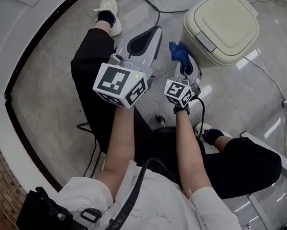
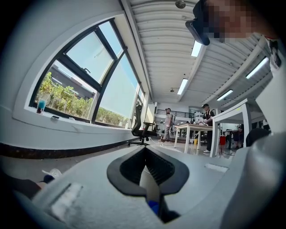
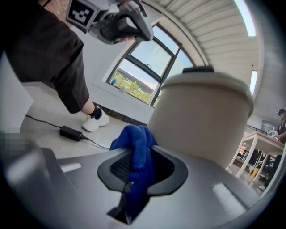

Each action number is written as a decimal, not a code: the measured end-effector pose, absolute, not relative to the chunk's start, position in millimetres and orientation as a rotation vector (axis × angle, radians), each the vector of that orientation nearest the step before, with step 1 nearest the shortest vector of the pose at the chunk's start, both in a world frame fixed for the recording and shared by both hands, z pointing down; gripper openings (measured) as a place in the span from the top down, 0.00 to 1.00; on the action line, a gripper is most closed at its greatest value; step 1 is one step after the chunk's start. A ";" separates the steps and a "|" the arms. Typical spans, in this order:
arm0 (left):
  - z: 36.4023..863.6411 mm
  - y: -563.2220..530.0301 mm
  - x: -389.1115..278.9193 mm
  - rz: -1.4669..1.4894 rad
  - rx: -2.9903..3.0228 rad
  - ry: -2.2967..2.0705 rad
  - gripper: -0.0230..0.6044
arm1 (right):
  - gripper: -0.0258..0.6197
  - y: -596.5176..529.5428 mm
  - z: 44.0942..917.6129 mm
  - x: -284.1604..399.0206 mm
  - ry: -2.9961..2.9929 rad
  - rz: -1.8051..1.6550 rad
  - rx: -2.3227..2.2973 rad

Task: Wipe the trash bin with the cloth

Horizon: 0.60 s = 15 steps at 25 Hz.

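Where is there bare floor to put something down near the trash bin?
Bare floor lies between the black trouser leg and the dark curved wall strip. Right of the trash bin is open too, though a cable crosses it. The gap between bin and cloth is crowded.

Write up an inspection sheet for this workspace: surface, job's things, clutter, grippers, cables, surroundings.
Surface: glossy grey floor, bare where visible.
Job's things: cream trash bin, lid shut; blue cloth bunched just beside it, contact cannot be told.
Clutter: nothing seen.
Grippers: right hand-held gripper shut on the cloth, pointed at the bin; left hand-held gripper shut, holding nothing, alongside it.
Cables: black cable running across the floor to the bin; power adapter lying on the floor.
Surroundings: curved wall with window; office chair, and people at tables far behind.
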State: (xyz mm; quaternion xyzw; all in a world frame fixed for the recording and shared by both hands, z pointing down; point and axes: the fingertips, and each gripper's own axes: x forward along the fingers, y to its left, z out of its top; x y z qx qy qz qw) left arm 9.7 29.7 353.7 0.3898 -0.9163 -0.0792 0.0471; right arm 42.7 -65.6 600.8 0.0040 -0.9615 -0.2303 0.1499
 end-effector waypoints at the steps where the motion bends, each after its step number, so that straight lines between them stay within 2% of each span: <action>1: 356.3 29.5 8.7 -0.238 1.187 -2.790 0.96 | 0.85 -68.0 625.8 43.3 -2.718 -0.640 -0.006; 4: 362.7 27.6 7.2 -0.228 1.193 -2.774 0.96 | 0.85 -79.5 677.6 50.1 -2.611 -0.528 -0.013; 7: 363.1 28.5 4.7 -0.225 1.201 -2.771 0.96 | 0.85 -91.0 691.8 53.9 -2.573 -0.409 0.046; 12: 359.5 29.0 8.6 -0.241 1.217 -2.770 0.96 | 0.85 -95.1 691.8 52.5 -2.544 -0.274 0.054; 15: 353.2 23.9 14.1 -0.248 1.241 -2.776 0.96 | 0.85 -83.2 655.1 59.3 -2.608 -0.182 0.040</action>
